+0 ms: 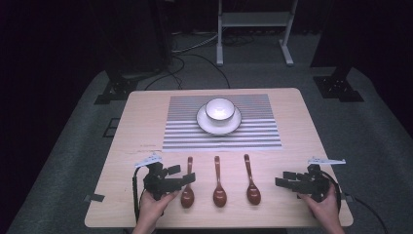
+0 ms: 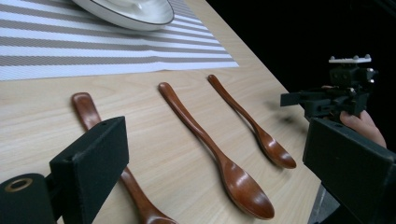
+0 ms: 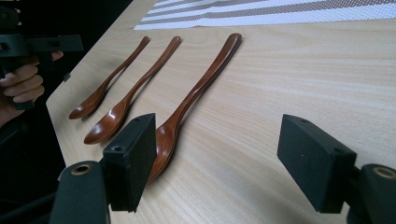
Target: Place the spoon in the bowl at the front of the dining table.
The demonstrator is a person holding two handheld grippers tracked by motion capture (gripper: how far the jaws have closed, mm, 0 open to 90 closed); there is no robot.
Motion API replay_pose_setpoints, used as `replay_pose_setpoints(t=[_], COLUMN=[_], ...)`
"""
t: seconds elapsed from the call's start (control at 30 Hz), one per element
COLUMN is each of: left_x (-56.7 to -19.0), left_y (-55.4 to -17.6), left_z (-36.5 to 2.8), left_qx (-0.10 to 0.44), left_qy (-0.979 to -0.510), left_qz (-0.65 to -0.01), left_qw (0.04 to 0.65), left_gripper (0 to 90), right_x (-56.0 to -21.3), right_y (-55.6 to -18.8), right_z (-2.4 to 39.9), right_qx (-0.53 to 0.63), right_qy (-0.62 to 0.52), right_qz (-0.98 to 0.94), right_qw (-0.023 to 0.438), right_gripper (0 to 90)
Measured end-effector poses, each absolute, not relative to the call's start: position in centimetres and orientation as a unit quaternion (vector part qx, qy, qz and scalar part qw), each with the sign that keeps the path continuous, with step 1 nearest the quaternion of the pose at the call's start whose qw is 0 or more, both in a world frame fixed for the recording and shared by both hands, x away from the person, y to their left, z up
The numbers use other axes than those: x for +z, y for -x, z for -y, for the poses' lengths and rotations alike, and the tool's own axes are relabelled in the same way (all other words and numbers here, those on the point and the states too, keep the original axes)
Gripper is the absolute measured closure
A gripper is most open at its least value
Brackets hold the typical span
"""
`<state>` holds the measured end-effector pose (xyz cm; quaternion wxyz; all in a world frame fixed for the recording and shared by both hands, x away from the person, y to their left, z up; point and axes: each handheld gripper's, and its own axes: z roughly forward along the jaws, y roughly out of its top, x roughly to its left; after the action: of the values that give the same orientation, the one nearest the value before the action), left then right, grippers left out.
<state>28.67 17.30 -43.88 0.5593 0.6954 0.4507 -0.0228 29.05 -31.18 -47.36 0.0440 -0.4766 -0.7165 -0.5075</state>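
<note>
- a light wooden table (image 1: pixel 136 117) carries a striped placemat (image 1: pixel 253 134) on its far half, and everything else sits relative to that mat.
- on the mat's middle stands a white plate (image 1: pixel 203 124) with a white bowl (image 1: pixel 219 109) resting on it.
- just off the mat's near edge, three brown wooden spoons lie side by side on bare wood, handles toward the mat: the left spoon (image 1: pixel 187 192), the middle spoon (image 1: pixel 219 190) and the right spoon (image 1: pixel 252 187).
- the left gripper (image 1: pixel 189 179), held by a hand (image 1: pixel 153 207), sits nearer than the mat's left corner, jaws spread wide, its tips just beside the left spoon, holding nothing.
- the right gripper (image 1: pixel 280 183), in the other hand (image 1: pixel 324 207), sits nearer than the mat's right corner, apart from the right spoon, jaws spread wide and holding nothing.
</note>
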Motion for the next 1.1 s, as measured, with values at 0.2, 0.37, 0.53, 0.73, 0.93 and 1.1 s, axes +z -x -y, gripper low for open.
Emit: replay_pose_setpoints(t=[0.2,0.37,0.53,0.73,0.93,1.1], left_x=[-44.0,-44.1,-44.3,-44.5,-44.8,-45.3], left_y=[-28.3,-28.1,-27.7,-27.1,-26.7,-26.4], left_z=[-16.5,-15.8,-14.7,-13.5,-12.3,-11.0], left_qx=[-0.039,-0.056,-0.070,-0.091,-0.116,-0.141], left_qy=[-0.703,-0.708,-0.716,-0.725,-0.729,-0.736], left_qz=[-0.441,-0.433,-0.421,-0.410,-0.401,-0.392], left_qw=[0.556,0.555,0.552,0.546,0.542,0.534], left_gripper=[6.0,6.0,6.0,6.0,6.0,6.0], right_x=[-47.5,-47.4,-47.4,-47.4,-47.4,-47.5], right_y=[-29.0,-29.0,-28.8,-28.8,-28.8,-28.9], right_z=[31.3,31.4,31.6,31.6,31.8,31.9], right_qx=[-0.506,-0.508,-0.506,-0.506,-0.507,-0.508], right_qy=[0.477,0.480,0.488,0.496,0.498,0.502], right_qz=[0.717,0.714,0.710,0.705,0.703,0.699], right_qw=[0.044,0.040,0.037,0.033,0.034,0.035], right_gripper=[27.2,27.2,27.2,26.8,26.7,26.8])
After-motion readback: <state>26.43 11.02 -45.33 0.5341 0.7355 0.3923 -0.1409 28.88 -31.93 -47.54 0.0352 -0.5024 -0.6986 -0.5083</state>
